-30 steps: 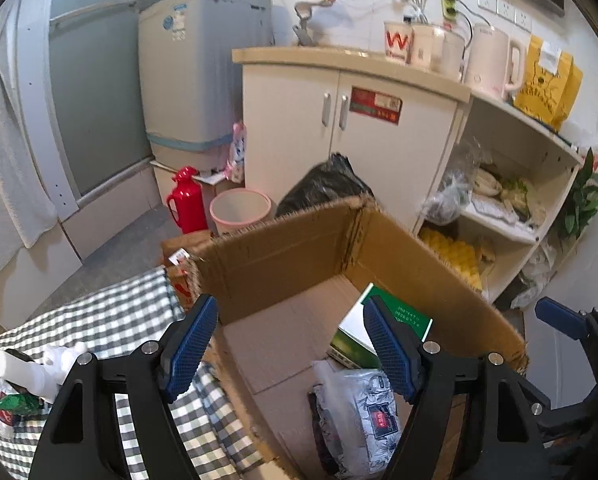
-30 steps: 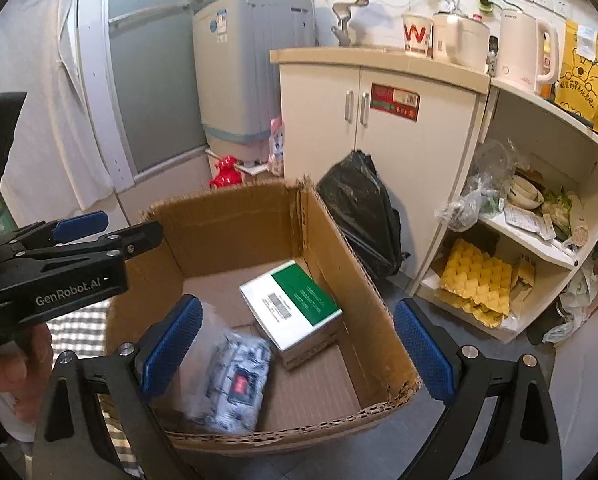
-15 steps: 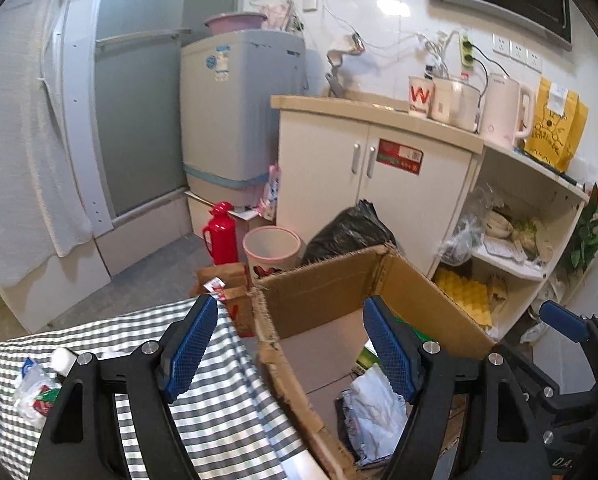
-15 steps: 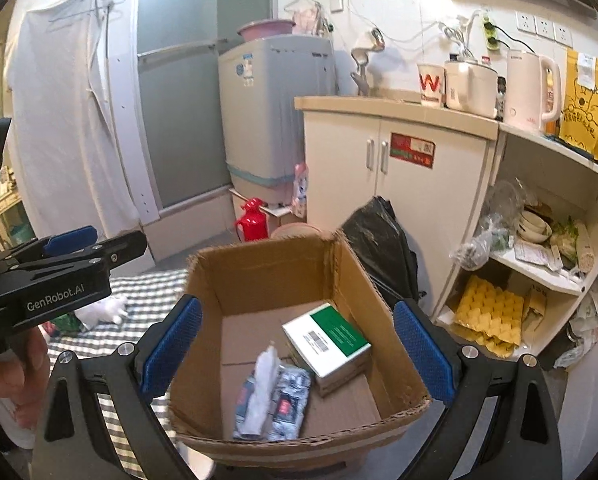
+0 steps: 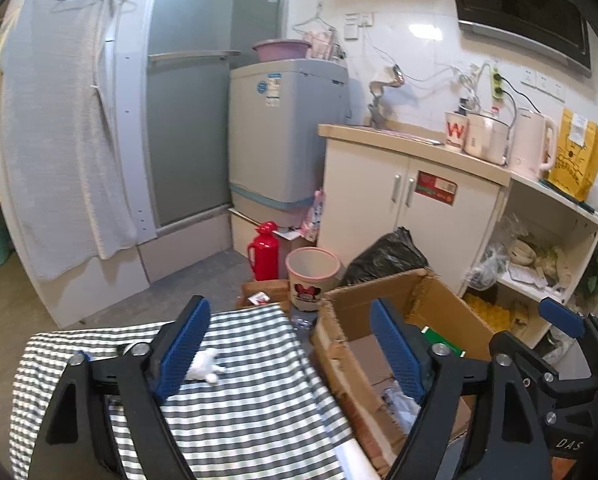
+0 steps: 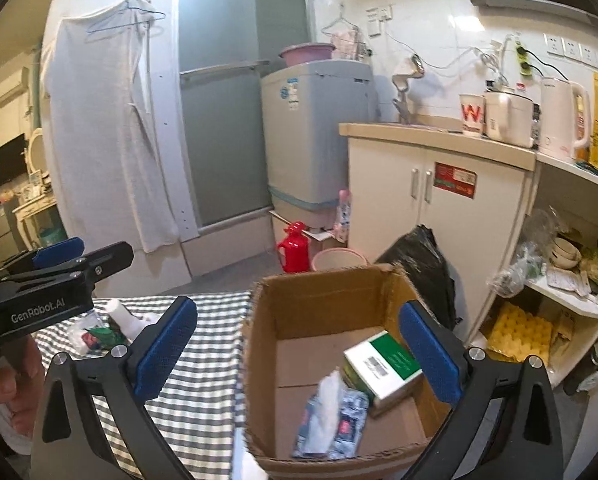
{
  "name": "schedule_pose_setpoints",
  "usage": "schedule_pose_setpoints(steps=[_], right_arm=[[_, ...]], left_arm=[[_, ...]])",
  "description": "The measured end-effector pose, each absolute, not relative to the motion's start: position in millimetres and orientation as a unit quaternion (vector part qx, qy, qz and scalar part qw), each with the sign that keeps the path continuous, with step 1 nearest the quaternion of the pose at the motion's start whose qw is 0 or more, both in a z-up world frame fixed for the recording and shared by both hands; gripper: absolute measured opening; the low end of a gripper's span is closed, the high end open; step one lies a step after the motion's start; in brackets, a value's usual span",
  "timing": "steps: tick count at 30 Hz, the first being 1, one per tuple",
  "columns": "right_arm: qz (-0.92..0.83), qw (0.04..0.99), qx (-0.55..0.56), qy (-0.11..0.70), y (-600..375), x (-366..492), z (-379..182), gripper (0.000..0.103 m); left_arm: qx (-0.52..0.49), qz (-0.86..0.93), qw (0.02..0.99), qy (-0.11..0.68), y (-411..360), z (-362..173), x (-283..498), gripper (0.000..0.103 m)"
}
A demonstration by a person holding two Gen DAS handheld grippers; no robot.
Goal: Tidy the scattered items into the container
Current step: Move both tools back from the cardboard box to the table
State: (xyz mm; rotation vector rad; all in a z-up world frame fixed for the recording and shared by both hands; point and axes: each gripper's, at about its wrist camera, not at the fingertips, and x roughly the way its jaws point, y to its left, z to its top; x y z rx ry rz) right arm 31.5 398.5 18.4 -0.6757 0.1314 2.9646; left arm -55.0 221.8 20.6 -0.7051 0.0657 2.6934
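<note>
Both tongs hang released and empty, jaws having just spread wider: left gripper point(image 5: 289, 346), right gripper point(image 6: 297, 346). The box point(image 6: 259, 360) sits at the cloth's point(image 6: 207, 368) three o'clock edge. The remaining bag point(image 6: 93, 334) and bottle point(image 6: 121, 316) lie at nine o'clock. Likely light, crinkly, slippery; pinch the bag's bunched middle.
</note>
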Motion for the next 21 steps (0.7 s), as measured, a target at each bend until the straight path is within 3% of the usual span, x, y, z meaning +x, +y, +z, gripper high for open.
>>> schedule_pose_setpoints(steps=[9,21], right_arm=[[0.975,-0.017,-0.219,0.045,367,22,20,0.103],[0.967,-0.076,-0.239,0.044,330,8,19,0.103]], left_arm=[[-0.232,0.966,0.114,0.003,170,29,-42,0.103],[-0.234,0.971,0.045,-0.011,118,28,-27,0.103]])
